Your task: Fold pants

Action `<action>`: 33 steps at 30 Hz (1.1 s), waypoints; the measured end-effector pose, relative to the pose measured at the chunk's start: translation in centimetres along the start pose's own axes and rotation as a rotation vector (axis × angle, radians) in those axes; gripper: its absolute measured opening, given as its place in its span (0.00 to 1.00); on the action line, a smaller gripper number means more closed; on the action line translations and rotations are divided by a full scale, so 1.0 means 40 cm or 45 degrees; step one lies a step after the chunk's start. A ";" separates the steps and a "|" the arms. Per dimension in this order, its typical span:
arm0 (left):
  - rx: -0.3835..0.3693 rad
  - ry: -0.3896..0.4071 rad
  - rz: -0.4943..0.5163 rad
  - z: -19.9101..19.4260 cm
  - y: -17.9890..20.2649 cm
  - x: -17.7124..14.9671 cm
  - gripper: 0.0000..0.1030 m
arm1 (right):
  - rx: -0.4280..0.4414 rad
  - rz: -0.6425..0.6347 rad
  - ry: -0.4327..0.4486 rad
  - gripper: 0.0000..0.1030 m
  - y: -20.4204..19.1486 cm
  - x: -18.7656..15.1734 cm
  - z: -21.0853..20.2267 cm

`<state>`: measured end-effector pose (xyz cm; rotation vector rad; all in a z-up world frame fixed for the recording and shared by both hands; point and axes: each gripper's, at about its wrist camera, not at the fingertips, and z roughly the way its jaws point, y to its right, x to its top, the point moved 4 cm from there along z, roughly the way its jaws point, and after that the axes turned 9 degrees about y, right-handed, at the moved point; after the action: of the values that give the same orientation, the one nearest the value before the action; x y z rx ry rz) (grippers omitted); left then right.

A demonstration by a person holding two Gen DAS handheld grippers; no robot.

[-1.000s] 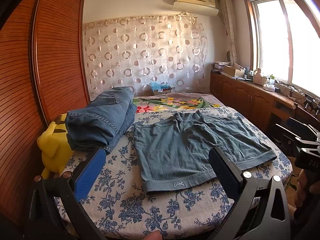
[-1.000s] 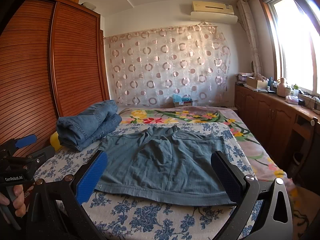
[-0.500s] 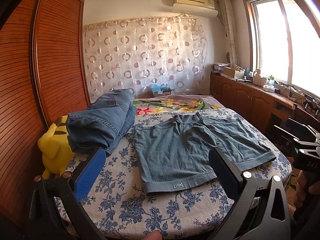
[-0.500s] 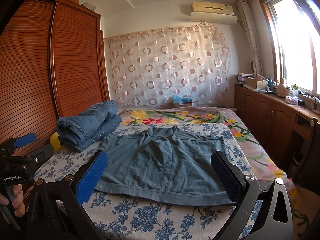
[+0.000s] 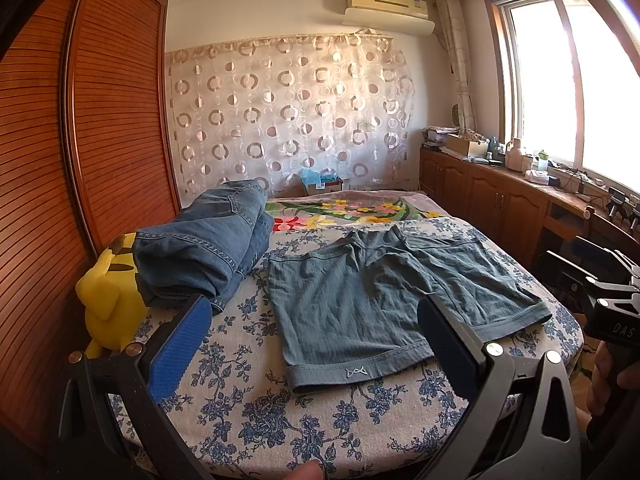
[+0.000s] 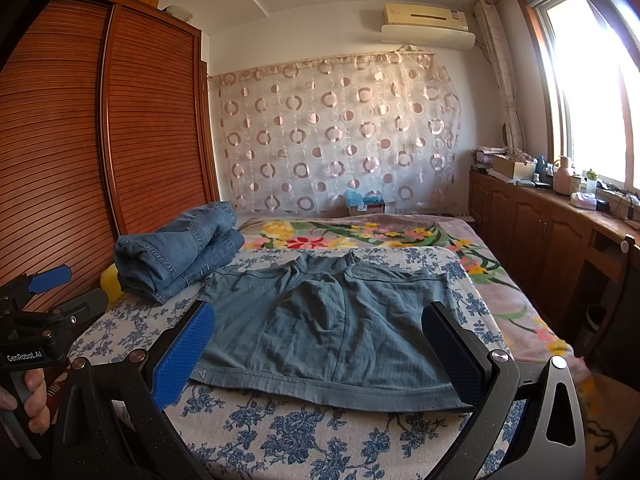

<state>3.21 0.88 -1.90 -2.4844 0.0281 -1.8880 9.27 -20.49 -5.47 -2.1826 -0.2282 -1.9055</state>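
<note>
- The left gripper (image 5: 316, 344) is held up above the near edge of the bed (image 5: 256, 408). Its two blue fingers (image 5: 180, 348) are spread wide apart. It holds nothing.
- The right gripper (image 6: 320, 348) is held the same way, just over the near edge, with its jaws wide apart and nothing in them.
- A hand (image 6: 28, 400) grips the handle of the left gripper, seen at the left side of the right camera view.
- Nothing has moved much since a moment ago. Both grippers are still in the same spots, and the shorts look the same.
- The blue-green shorts (image 5: 384, 300) lie flat on the flowery sheet, in the middle of the bed and near the front edge.
- The shorts are spread out wide, so they are longer from side to side. The two leg ends point toward the grippers, and the waist points toward the far wall with the curtain (image 5: 288, 116).
- A pile of folded jeans (image 5: 208, 244) sits to the left of the shorts, just beside them.
- A yellow toy (image 5: 108, 304) sits at the left edge of the bed, touching the jeans.
</note>
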 end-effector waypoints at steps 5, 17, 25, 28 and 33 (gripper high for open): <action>0.000 0.001 0.000 0.000 0.000 0.000 1.00 | 0.000 -0.001 0.001 1.00 -0.001 0.000 -0.001; 0.001 0.003 0.003 -0.001 0.001 -0.001 1.00 | -0.001 0.000 0.000 1.00 -0.002 -0.001 -0.001; -0.002 -0.004 -0.002 -0.015 -0.011 0.012 1.00 | 0.004 0.005 -0.007 1.00 -0.006 -0.001 0.000; -0.002 -0.009 0.000 -0.025 0.003 0.031 1.00 | 0.003 0.007 -0.013 1.00 -0.004 -0.003 0.003; -0.011 -0.024 -0.003 -0.019 0.007 0.027 1.00 | 0.005 0.012 -0.020 1.00 0.002 -0.009 0.005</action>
<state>2.78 0.57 -0.67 -2.5089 0.0331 -1.8689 9.42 -20.49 -5.85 -2.1924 -0.2240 -1.8822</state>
